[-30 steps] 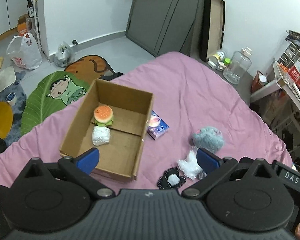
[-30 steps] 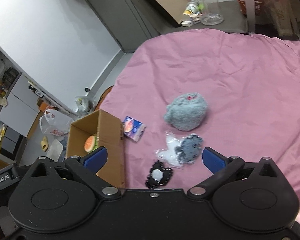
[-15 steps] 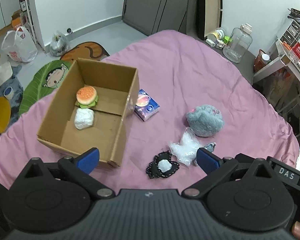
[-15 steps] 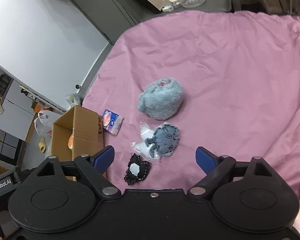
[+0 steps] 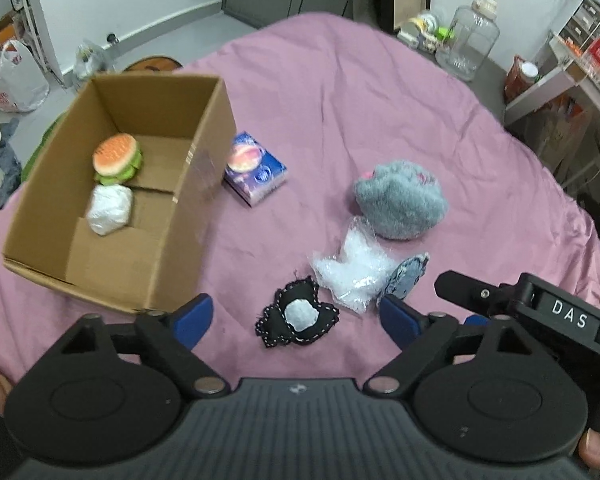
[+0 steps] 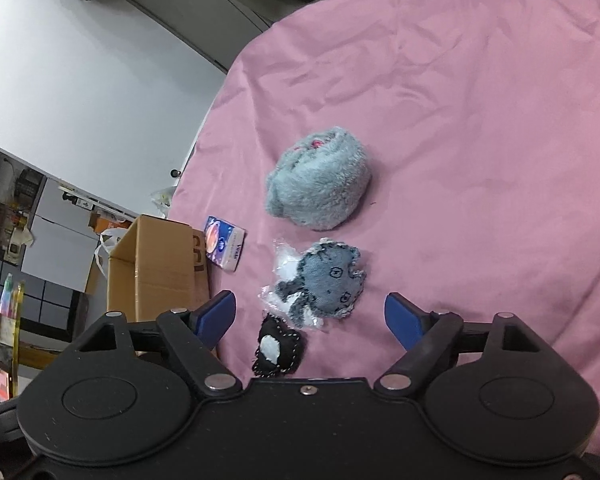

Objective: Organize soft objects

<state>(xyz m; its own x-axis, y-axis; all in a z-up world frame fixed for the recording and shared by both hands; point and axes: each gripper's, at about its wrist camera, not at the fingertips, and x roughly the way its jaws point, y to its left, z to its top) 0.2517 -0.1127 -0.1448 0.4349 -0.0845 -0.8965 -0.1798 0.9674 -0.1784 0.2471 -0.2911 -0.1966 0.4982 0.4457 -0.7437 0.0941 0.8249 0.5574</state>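
blue pads narrowing over the loose toys

blue-tipped and wide, the left gripper (image 5: 296,318) is closing with nothing pressed between its pads, framing the black felt piece (image 5: 296,318). the right gripper (image 6: 310,316) is closing too, empty, straddling the grey denim toy (image 6: 324,278) in its clear bag, seemingly so both can be lifted together. beyond lie the fluffy grey plush (image 6: 318,178) and tissue pack (image 5: 256,168). the cardboard box (image 5: 180,216) sits left, already holding a burger toy (image 5: 118,158) and white bundle (image 5: 110,208).

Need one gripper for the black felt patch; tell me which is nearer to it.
Left, probably. The left gripper frames the black felt patch between closing jaws; the right gripper has it low and left of centre, centring on the blue plush.
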